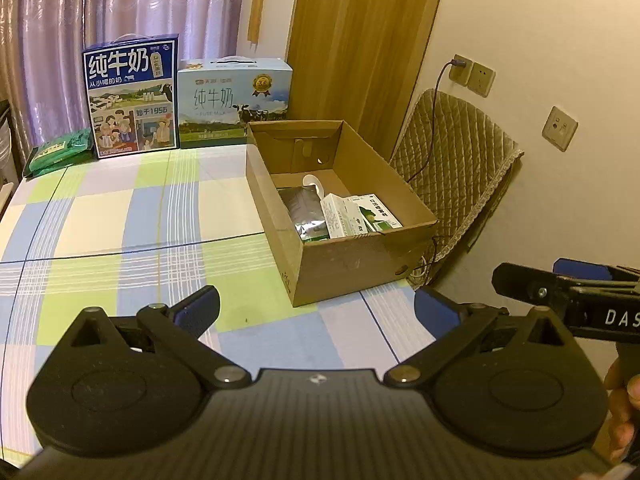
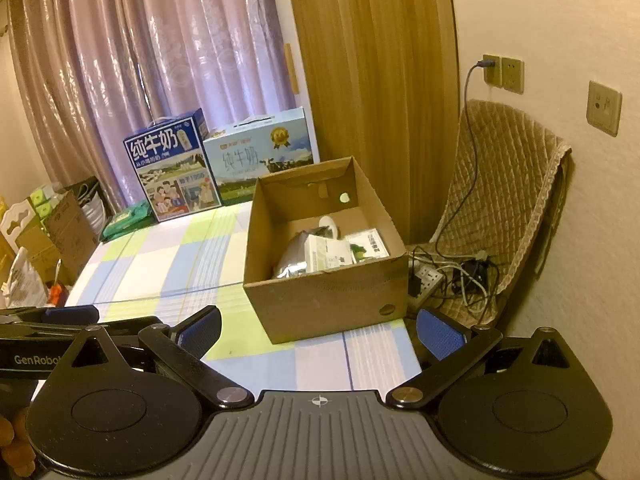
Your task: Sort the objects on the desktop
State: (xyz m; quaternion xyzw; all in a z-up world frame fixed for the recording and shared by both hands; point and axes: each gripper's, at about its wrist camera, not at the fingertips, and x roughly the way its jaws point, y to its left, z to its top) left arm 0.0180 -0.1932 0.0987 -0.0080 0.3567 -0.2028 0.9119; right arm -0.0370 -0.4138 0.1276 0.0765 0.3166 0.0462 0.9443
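Observation:
An open cardboard box (image 1: 340,258) (image 2: 320,304) stands at the right side of the checked tablecloth (image 1: 120,216) (image 2: 168,256). Inside lie a silver foil pouch (image 1: 300,208) (image 2: 290,264), a white and green carton (image 1: 362,214) (image 2: 332,254) and a white round item (image 1: 313,182) (image 2: 330,226). My left gripper (image 1: 316,312) is open and empty, in front of the box above the cloth. My right gripper (image 2: 318,330) is open and empty too, just short of the box's front wall. Each gripper shows at the edge of the other's view.
Two milk cartons with handles, dark blue (image 1: 132,100) (image 2: 174,166) and light blue (image 1: 236,102) (image 2: 260,156), stand at the table's far edge before a curtain. A green pack (image 1: 60,152) (image 2: 128,220) lies far left. A quilted chair (image 1: 452,168) (image 2: 500,192) with cables and a power strip (image 2: 428,280) sits right of the table.

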